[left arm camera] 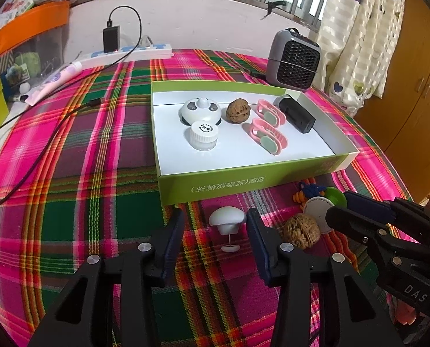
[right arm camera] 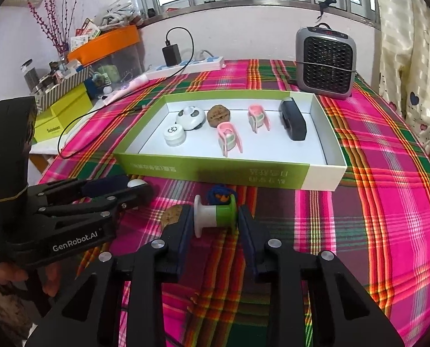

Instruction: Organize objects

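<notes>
"That tablecloth (left arm camera: pixel 70 173) is woven cloth, plaid and matt."

"And the tray (left arm camera: pixel 244 182) is cardboard, green sides faintly glossy, white inside smooth."

"The walnut (left arm camera: pixel 301 230) looks rough and wrinkled. The mushroom-shaped piece (left arm camera: pixel 227 219) beside it is smooth white plastic."

"Spool (right arm camera: pixel 215 215) is glossy plastic too, white and green. The heater (right arm camera: pixel 325 62) has grey plastic with a black mesh grille."

"Curtain (left arm camera: pixel 359 34) is soft printed fabric."
</notes>
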Demonstrator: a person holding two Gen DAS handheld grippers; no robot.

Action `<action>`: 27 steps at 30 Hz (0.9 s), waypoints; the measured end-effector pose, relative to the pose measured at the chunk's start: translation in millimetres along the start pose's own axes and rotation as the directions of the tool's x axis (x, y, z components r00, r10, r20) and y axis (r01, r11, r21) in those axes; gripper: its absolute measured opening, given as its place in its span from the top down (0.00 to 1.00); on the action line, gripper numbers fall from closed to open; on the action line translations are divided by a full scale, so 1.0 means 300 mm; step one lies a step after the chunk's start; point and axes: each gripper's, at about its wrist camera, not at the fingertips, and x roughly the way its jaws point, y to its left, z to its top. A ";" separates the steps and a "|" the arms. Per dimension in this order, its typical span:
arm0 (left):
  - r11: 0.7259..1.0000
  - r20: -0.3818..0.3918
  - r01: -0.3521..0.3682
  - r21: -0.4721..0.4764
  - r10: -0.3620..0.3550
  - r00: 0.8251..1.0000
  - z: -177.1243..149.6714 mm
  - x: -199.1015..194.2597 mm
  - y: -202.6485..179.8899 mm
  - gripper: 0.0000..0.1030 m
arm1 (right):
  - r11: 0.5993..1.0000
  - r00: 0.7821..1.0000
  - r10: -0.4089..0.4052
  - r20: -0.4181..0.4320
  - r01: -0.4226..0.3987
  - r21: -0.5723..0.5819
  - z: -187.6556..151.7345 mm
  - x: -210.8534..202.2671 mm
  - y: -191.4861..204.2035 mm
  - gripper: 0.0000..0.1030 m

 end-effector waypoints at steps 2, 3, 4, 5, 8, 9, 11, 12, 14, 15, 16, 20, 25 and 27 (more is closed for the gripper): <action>1.000 0.000 -0.001 0.002 0.001 1.000 -0.001 0.000 -0.001 0.59 | 1.000 1.000 -0.008 0.000 0.008 -0.005 -0.001 -0.005 -0.002 0.68; 1.000 0.000 -0.001 0.002 0.001 1.000 -0.001 0.000 0.000 0.59 | 1.000 1.000 -0.010 0.002 0.010 -0.007 -0.002 -0.012 -0.005 0.68; 1.000 0.000 -0.001 0.002 0.001 1.000 -0.001 0.000 0.000 0.59 | 1.000 1.000 -0.011 0.003 0.011 -0.010 -0.003 -0.017 -0.007 0.68; 1.000 0.000 0.000 0.001 0.000 1.000 -0.001 0.000 0.001 0.59 | 1.000 1.000 -0.015 0.003 0.015 -0.016 -0.006 -0.023 -0.009 0.68; 1.000 0.000 0.000 0.001 0.000 1.000 -0.001 0.000 -0.001 0.59 | 0.999 0.999 -0.037 -0.003 0.037 -0.028 -0.015 -0.037 -0.018 0.68; 1.000 0.000 -0.001 0.002 0.001 1.000 0.000 0.001 0.000 0.59 | 0.999 0.999 -0.039 -0.007 0.039 -0.029 -0.019 -0.040 -0.022 0.68; 1.000 0.000 -0.001 0.001 0.001 1.000 0.000 0.000 0.001 0.59 | 0.998 0.999 -0.047 -0.009 0.047 -0.031 -0.025 -0.046 -0.033 0.68; 1.000 0.000 0.000 0.001 0.000 1.000 0.000 0.000 0.000 0.59 | 0.998 0.998 -0.058 -0.009 0.057 -0.031 -0.027 -0.049 -0.039 0.68; 1.000 0.000 -0.002 0.003 0.002 1.000 0.000 0.001 -0.001 0.59 | 0.997 0.997 -0.076 -0.008 0.076 -0.029 -0.030 -0.053 -0.054 0.68; 1.000 0.000 -0.001 0.002 0.001 1.000 0.000 0.000 0.000 0.59 | 0.996 0.996 -0.088 -0.007 0.087 -0.022 -0.032 -0.055 -0.065 0.68; 1.000 0.000 -0.001 0.002 0.001 1.000 0.000 0.000 0.000 0.59 | 0.996 0.996 -0.092 -0.009 0.092 -0.016 -0.033 -0.056 -0.071 0.68; 1.000 0.000 0.000 0.000 0.000 1.000 0.000 0.000 0.000 0.59 | 0.994 0.994 -0.105 -0.009 0.105 0.004 -0.034 -0.057 -0.099 0.68; 1.000 -0.001 -0.002 0.006 0.002 1.000 0.000 0.001 -0.002 0.59 | 0.995 0.995 -0.102 -0.005 0.102 -0.003 -0.030 -0.051 -0.099 0.68; 1.000 -0.001 -0.002 0.007 0.002 1.000 0.000 0.001 -0.003 0.58 | 0.995 0.995 -0.104 -0.005 0.104 -0.006 -0.027 -0.046 -0.097 0.68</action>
